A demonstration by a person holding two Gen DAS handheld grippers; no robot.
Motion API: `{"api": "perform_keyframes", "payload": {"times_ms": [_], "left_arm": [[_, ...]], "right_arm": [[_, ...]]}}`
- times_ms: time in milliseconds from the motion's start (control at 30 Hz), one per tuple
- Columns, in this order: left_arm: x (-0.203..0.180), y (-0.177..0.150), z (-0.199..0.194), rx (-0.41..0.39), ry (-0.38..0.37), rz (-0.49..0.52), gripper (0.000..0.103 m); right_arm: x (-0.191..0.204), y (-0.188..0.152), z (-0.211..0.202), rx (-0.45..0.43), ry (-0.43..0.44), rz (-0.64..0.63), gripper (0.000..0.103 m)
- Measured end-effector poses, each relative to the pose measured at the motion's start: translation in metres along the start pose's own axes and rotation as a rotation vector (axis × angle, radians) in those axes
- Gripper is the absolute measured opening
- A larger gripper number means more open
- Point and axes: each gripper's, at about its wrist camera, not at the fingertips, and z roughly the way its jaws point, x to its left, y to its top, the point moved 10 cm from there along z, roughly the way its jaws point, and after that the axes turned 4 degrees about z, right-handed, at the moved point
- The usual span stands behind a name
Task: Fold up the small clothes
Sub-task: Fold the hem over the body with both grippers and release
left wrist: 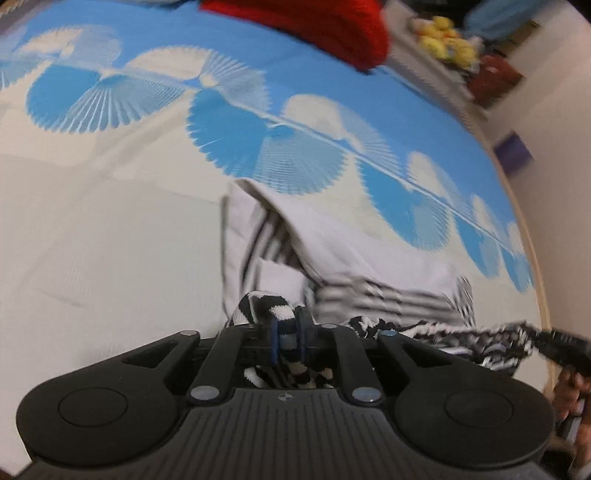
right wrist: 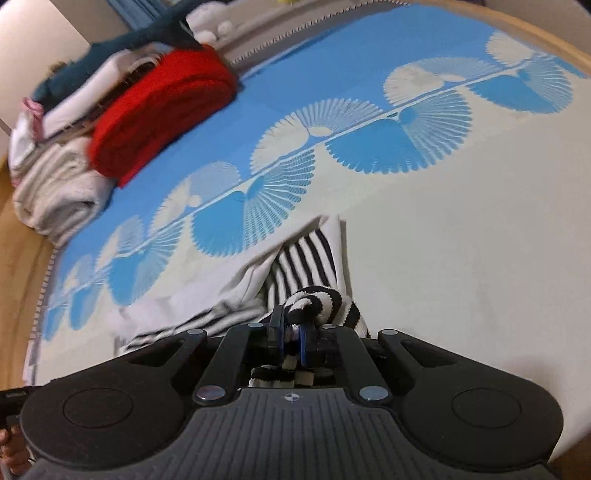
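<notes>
A small black-and-white striped garment point(left wrist: 369, 273) with pale lavender panels lies on a blue-and-cream patterned bedspread point(left wrist: 110, 229). My left gripper point(left wrist: 287, 332) is shut on one bunched striped corner of it. In the right wrist view the same garment point(right wrist: 306, 258) stretches away from my right gripper point(right wrist: 291, 338), which is shut on another bunched striped corner. The right gripper's dark tip point(left wrist: 557, 345) shows at the right edge of the left wrist view, holding the stretched edge. Both held corners are lifted a little above the bedspread.
A red folded blanket point(right wrist: 162, 107) and a pile of white and teal clothes point(right wrist: 59, 173) sit at the far left of the bedspread point(right wrist: 461, 240). The red blanket point(left wrist: 314, 26) also shows in the left wrist view. Yellow soft toys point(left wrist: 447, 40) lie on a shelf beyond the bed. A wooden bed edge point(left wrist: 532, 236) runs along the right.
</notes>
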Motion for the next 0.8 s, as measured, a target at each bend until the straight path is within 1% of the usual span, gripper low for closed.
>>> {"api": "perform_keyframes", "payload": {"times_ms": [33,67,100,133,167,200,233,267,300,333,367,400,433,500,600,633,667,700,800], "left_arm": [[0.009,0.006,0.007,0.010,-0.001,-0.048,0.025],[0.022,0.012,0.008,-0.004,0.022,-0.097,0.028],[0.030,0.018,0.004,-0.030,0.047,-0.121,0.029],[0.036,0.025,-0.005,-0.068,0.063,-0.122,0.031],[0.037,0.028,-0.012,-0.090,0.060,-0.109,0.033],[0.036,0.029,-0.018,-0.105,0.051,-0.088,0.036],[0.034,0.029,-0.023,-0.113,0.040,-0.057,0.039],[0.028,0.025,-0.026,-0.112,0.029,0.000,0.042],[0.021,0.021,-0.027,-0.107,0.022,0.054,0.050],[0.014,0.014,-0.026,-0.094,0.023,0.120,0.063],[0.005,0.006,-0.024,-0.077,0.031,0.193,0.068],[-0.003,-0.003,-0.021,-0.065,0.041,0.262,0.076],[-0.011,-0.011,-0.017,-0.056,0.057,0.340,0.080],[-0.020,-0.030,-0.008,-0.058,0.106,0.457,0.082],[-0.014,-0.042,0.015,-0.033,0.193,0.533,0.082],[-0.011,-0.041,0.021,-0.031,0.223,0.547,0.082],[-0.009,-0.039,0.027,-0.036,0.250,0.552,0.083],[-0.006,-0.035,0.030,-0.042,0.262,0.544,0.083],[-0.005,-0.023,0.044,-0.054,0.250,0.494,0.082]], "right_arm": [[-0.004,0.005,0.011,0.000,-0.023,0.005,0.010],[-0.008,0.010,0.021,-0.013,-0.052,0.010,0.013],[-0.012,0.012,0.026,-0.024,-0.064,0.002,0.013],[-0.015,0.013,0.030,-0.030,-0.074,-0.020,0.013],[-0.017,0.014,0.032,-0.024,-0.096,-0.040,0.013],[-0.018,0.017,0.029,-0.034,-0.090,-0.049,0.014],[-0.018,0.021,0.024,-0.056,-0.073,-0.057,0.018],[-0.017,0.024,0.017,-0.089,-0.074,-0.094,0.025],[-0.017,0.027,0.011,-0.116,-0.084,-0.141,0.029],[-0.016,0.028,0.005,-0.142,-0.092,-0.190,0.035],[-0.018,0.028,-0.003,-0.166,-0.090,-0.230,0.041],[-0.020,0.027,-0.006,-0.176,-0.080,-0.247,0.043],[-0.022,0.023,-0.008,-0.174,-0.067,-0.262,0.043],[-0.026,0.010,-0.005,-0.135,-0.070,-0.328,0.043],[-0.023,-0.007,0.006,-0.109,-0.125,-0.476,0.045],[-0.021,-0.010,0.010,-0.104,-0.133,-0.510,0.050],[-0.020,-0.014,0.017,-0.097,-0.148,-0.550,0.051],[-0.019,-0.017,0.023,-0.089,-0.169,-0.583,0.051],[-0.010,-0.019,0.042,-0.086,-0.221,-0.687,0.051]]}}
